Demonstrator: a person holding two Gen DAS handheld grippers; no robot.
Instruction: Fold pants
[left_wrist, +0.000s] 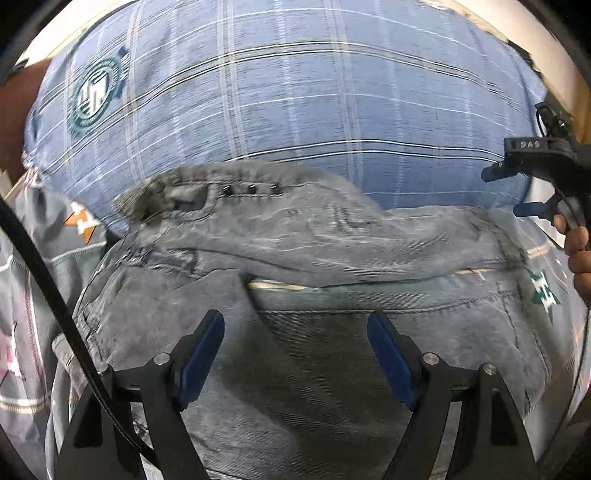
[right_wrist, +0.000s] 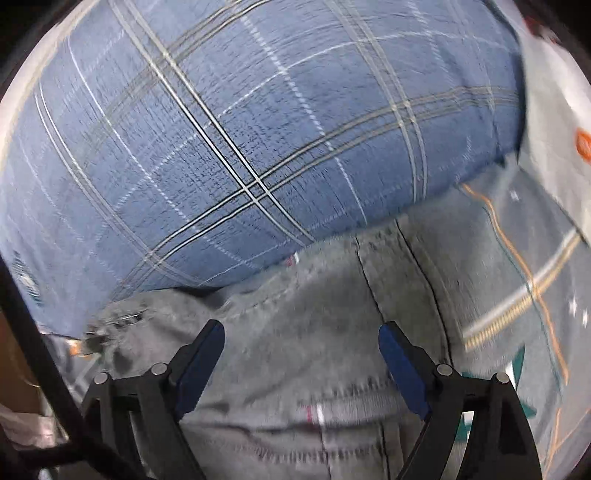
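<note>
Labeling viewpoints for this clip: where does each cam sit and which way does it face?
Left wrist: on the left gripper, looking forward and down over the grey pants toward a blue plaid pillow; its own open fingers show, and the right gripper and right hand at the right edge.
Right wrist: on the right gripper, low over the pants, facing the same pillow; only its own open fingers show.
Shared: pants, pillow, patterned sheet.
</note>
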